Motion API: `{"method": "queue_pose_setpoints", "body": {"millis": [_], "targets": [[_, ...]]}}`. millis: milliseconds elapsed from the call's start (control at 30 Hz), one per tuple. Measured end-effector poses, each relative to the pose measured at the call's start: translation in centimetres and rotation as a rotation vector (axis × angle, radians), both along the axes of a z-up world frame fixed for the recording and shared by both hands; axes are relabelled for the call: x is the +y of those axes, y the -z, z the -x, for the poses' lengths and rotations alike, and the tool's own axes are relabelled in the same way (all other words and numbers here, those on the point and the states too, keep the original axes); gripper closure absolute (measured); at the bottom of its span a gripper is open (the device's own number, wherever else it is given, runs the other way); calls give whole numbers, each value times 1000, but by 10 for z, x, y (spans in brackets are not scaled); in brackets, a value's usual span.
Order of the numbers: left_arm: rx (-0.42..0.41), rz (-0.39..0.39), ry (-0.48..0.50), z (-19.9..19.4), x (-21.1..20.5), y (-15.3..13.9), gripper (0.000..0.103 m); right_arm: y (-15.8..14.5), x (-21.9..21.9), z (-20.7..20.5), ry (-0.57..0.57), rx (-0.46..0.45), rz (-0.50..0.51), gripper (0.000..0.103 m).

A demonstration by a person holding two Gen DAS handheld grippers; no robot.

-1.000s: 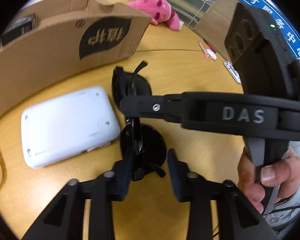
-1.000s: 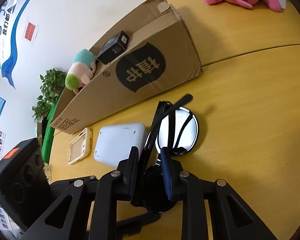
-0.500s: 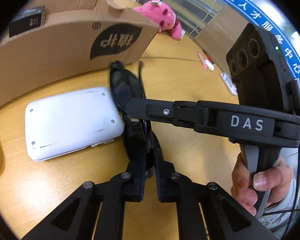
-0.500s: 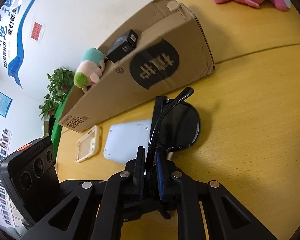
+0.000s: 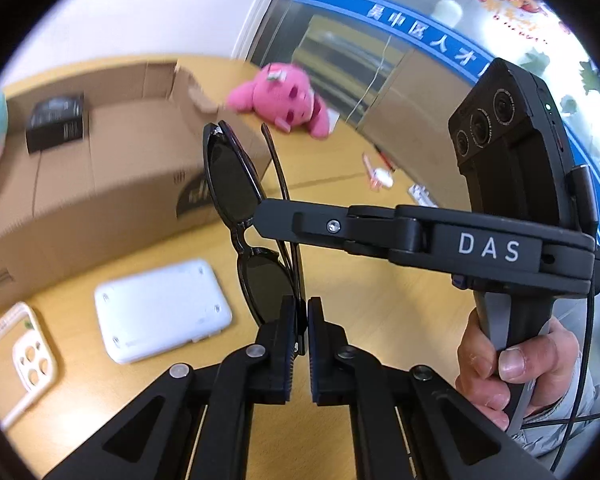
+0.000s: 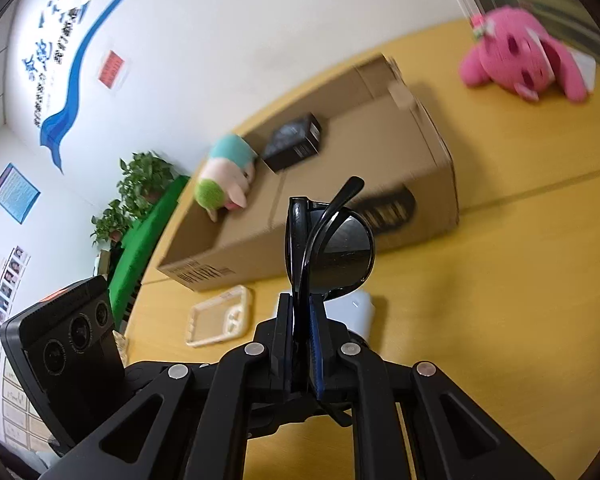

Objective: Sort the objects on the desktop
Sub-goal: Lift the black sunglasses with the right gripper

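Left gripper: your left gripper point(image 5: 303, 320) is pinching the folded black sunglasses with dark lenses point(image 5: 236, 196) at their lower end, its two fingers being pressed almost together on the temple arms.
Right gripper: your right gripper point(image 6: 301, 320) is clamping the same black sunglasses point(image 6: 340, 248) from the other side; in the left view its finger point(image 5: 300, 224) is reaching across to the bridge of the frame, and its fingers are closed with only the frame between them.
Sunglasses: they are standing upright between both grippers, lifted above the yellow wooden table point(image 5: 380, 292), not touching it.
Cardboard box: the open brown cardboard box point(image 6: 380, 152) is lying beyond the sunglasses; a small black carton point(image 6: 294, 142) and a plush toy with green and teal parts point(image 6: 224, 178) are sitting inside it.
White device: the flat white rounded plastic device point(image 5: 160, 308) is lying on the table below and left of your left gripper.
Phone case: the cream phone case point(image 5: 24, 352) is lying further left of it.
Pink toy: the pink plush animal point(image 5: 284, 96) is lying far ahead, past the box.
Hand: your right hand point(image 5: 512, 368) is holding the grey handle.
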State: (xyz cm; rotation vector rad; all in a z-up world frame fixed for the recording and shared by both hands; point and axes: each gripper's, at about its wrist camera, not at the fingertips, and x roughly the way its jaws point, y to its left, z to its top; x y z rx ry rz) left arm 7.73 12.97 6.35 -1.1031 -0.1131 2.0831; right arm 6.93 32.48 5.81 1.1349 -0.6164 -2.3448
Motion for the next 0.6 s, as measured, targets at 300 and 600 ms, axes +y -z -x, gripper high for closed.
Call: {"method": "queue_pose_setpoints", "body": {"millis": [300,600], "targets": [[-6,-60,3,4,-23,-12,98,-35,-13,0,-29,62,-45,95],[-282,-132,17,-21,-55,62,98,39,-39,-21,-81,-173,-99,95]]}}
